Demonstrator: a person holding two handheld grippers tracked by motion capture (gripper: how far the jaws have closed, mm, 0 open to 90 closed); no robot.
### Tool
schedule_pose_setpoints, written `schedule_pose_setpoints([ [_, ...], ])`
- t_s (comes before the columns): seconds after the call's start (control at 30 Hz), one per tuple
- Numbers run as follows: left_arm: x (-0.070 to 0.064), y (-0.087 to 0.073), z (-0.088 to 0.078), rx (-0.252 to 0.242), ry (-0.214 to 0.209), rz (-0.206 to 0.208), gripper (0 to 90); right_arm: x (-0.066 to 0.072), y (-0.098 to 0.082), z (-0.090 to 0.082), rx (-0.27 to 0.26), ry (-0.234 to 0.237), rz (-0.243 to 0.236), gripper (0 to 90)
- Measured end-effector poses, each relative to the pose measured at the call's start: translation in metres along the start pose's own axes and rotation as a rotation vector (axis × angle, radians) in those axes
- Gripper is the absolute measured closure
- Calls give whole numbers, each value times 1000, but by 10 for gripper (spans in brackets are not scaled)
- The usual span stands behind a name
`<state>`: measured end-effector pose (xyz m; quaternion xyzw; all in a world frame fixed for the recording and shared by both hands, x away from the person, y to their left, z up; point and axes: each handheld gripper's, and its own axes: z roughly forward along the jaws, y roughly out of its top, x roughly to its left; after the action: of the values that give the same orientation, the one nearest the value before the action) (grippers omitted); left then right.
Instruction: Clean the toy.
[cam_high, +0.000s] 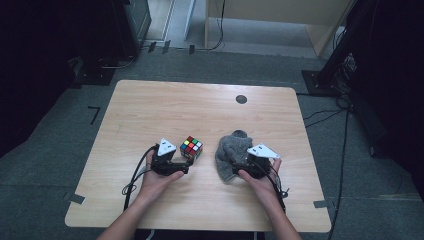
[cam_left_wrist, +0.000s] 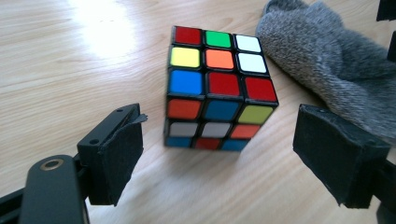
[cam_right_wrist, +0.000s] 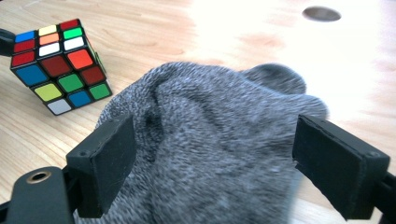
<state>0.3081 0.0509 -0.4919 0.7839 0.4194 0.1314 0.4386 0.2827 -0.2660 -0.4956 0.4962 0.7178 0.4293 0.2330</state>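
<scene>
A scrambled colour cube (cam_high: 191, 147) stands on the wooden table (cam_high: 150, 110), left of a crumpled grey sock (cam_high: 232, 150). My left gripper (cam_high: 184, 161) sits just short of the cube. In the left gripper view the cube (cam_left_wrist: 217, 88) stands ahead of the wide-apart jaws, untouched by my left gripper (cam_left_wrist: 217, 158). My right gripper (cam_high: 239, 167) is at the sock's near edge. In the right gripper view the sock (cam_right_wrist: 210, 140) bulges up between the spread jaws of my right gripper (cam_right_wrist: 215, 168), with a gap at the right pad (cam_right_wrist: 336, 163).
A dark round hole (cam_high: 241, 99) is set in the table towards the far right. Bare wood lies beyond the cube and the sock. Cables trail from both grippers towards the near edge. Dark stands and a wooden cabinet are on the floor beyond the table.
</scene>
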Motion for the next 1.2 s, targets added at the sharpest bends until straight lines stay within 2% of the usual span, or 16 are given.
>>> schedule_pose_setpoints([
  [0.07, 7, -1, -11, -18, -15, -21, 156, -3, 1, -7, -12, -4, -9, 129],
  [0.17, 18, -6, -24, -30, -18, -45, 149, -10, -1, -16, -11, -24, 3, 129],
  [0.4, 44, -25, -49, -42, 47, -105, 144, -25, -16, -30, 28, -23, 23, 123],
  [0.6, 59, -37, -67, -50, 83, -121, 145, -39, -27, -43, 47, -40, 18, 124],
  [1.0, 84, -65, -95, -19, 154, -141, 147, -69, -47, -70, 65, -99, 61, 124],
  [1.2, 91, -75, -107, -9, 206, -126, 149, -79, -56, -81, 83, -121, 80, 124],
])
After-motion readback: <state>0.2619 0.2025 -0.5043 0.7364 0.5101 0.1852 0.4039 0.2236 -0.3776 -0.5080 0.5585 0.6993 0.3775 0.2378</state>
